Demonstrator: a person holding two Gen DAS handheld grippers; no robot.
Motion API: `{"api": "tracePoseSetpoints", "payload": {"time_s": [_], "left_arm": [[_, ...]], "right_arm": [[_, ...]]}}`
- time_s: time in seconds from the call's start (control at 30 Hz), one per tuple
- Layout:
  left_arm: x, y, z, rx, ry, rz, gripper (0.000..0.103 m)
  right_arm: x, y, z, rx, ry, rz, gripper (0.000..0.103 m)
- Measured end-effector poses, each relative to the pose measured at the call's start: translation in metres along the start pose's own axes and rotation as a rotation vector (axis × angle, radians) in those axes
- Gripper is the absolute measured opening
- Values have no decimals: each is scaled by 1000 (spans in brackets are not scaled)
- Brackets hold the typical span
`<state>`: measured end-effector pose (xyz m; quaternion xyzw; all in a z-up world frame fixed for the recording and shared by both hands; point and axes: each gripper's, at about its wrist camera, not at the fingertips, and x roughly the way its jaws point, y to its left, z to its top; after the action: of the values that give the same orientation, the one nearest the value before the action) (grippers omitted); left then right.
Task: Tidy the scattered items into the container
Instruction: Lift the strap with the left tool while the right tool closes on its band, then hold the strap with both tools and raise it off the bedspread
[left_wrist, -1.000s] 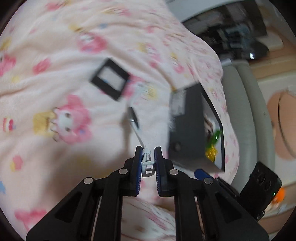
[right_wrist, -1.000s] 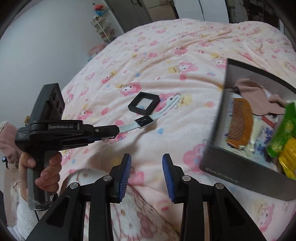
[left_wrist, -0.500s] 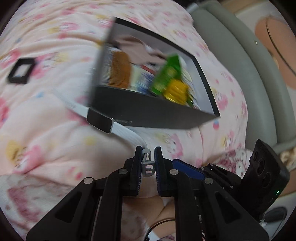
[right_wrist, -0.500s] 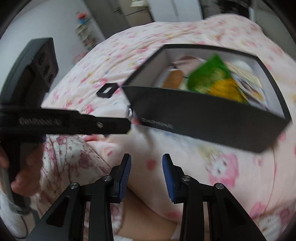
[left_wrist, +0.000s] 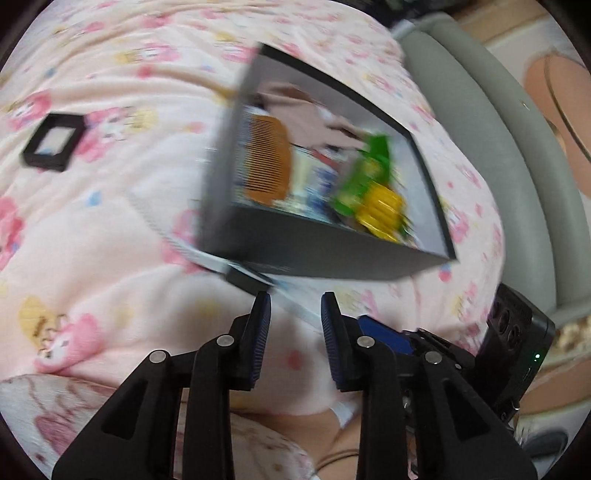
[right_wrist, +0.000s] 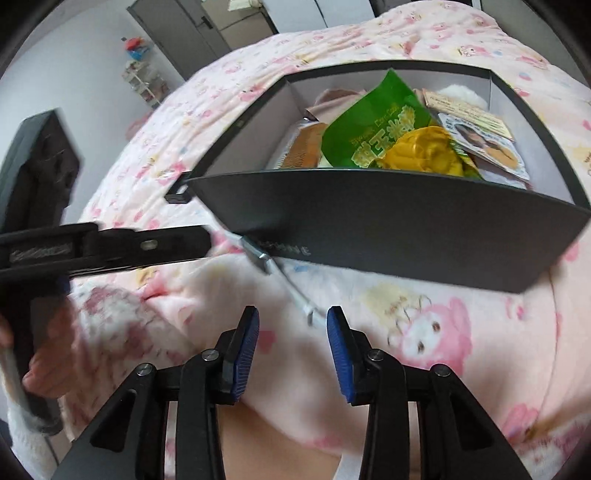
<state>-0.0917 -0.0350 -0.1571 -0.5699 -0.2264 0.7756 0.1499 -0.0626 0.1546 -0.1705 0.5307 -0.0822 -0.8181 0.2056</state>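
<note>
Bedspread (left_wrist: 110, 229): pink, cartoon-printed, spread under both tongs and everything else.
Box (right_wrist: 388, 236): dark open container ahead of both tongs, just beyond their tips; pale lettering on the near wall, too blurred to read in full.
Box contents: orange comb (left_wrist: 267, 162) at the left end, green snack packet (right_wrist: 373, 125) with yellow characters and a small line of Latin script, not legible, plus a yellow wrapped piece (right_wrist: 424, 151) and printed cards (right_wrist: 476, 129) toward the right end.
Left hand (right_wrist: 44, 354): seen left of the right tongs, wrapped round a black grip, tool angled down toward the box's near wall.
Left gripper (left_wrist: 295, 310): jaws partly apart, just been opening; white strap passes between the tips, pads not pressing on it.
Right gripper (right_wrist: 292, 321): pointed steeply down at the bedspread, jaws partly apart, just been opening slightly, holding nothing.
Watch (right_wrist: 258, 253): white-strapped, dark-faced, outside the box against its near wall, strap end trailing to just ahead of the right tongs' right finger.
Small black frame (left_wrist: 55, 142): on the bedspread, well left of the left tongs, apart from the box.
</note>
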Motion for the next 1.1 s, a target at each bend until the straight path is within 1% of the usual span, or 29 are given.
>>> {"api": "tracePoseSetpoints", "payload": {"time_s": [0.07,0.1,0.13,0.17,0.2,0.23,0.3,0.33,0.37,0.4,0.47,0.53,0.67,0.73,0.83,0.9,0.93,1.0,1.03,1.07,1.1], "left_arm": [[7,17,6,-47,-1,65,30],[13,27,9,-80,11,85,30],[18,34,11,-106,23,78,30],[23,41,13,-136,34,43,30],[29,47,15,-164,47,2,31],[33,50,17,-177,58,-5,31],[37,52,20,-190,56,40,30],[38,51,20,-186,51,56,31],[38,50,19,-184,50,53,31],[39,50,18,-182,51,49,31],[39,49,16,-179,52,52,31],[37,49,14,-179,46,46,30],[32,49,13,-179,24,43,31],[30,49,11,-181,18,30,31],[28,50,11,-185,10,26,31],[30,50,10,-187,16,27,31],[31,50,11,-190,21,28,31],[34,48,11,-187,24,47,31],[35,46,11,-179,23,80,33],[36,43,11,-165,19,108,35],[36,39,11,-147,16,134,37]], "right_arm": [[12,-6,2,30,11,-21,35],[17,-10,2,47,14,-26,35],[20,-12,2,54,16,-27,37],[23,-12,1,53,20,-18,42],[25,-10,1,39,17,1,44],[26,-7,0,25,10,33,45],[31,-3,-2,19,17,137,45],[36,-2,-4,29,28,168,45],[40,-2,-6,34,32,165,43],[42,-3,-7,37,34,154,38],[42,-3,-7,34,21,135,16],[37,-5,-7,37,7,150,8],[24,-9,-9,65,-13,185,6],[12,-16,-13,116,-31,230,6],[-3,-29,-19,191,-74,250,5],[-14,-40,-19,247,-98,219,5],[-17,-47,-21,289,-106,179,6],[-19,-53,-19,337,-119,128,13],[-19,-56,-19,355,-124,127,20],[-20,-55,-18,357,-139,150,26],[-26,-59,-17,345,-155,177,30]]}}
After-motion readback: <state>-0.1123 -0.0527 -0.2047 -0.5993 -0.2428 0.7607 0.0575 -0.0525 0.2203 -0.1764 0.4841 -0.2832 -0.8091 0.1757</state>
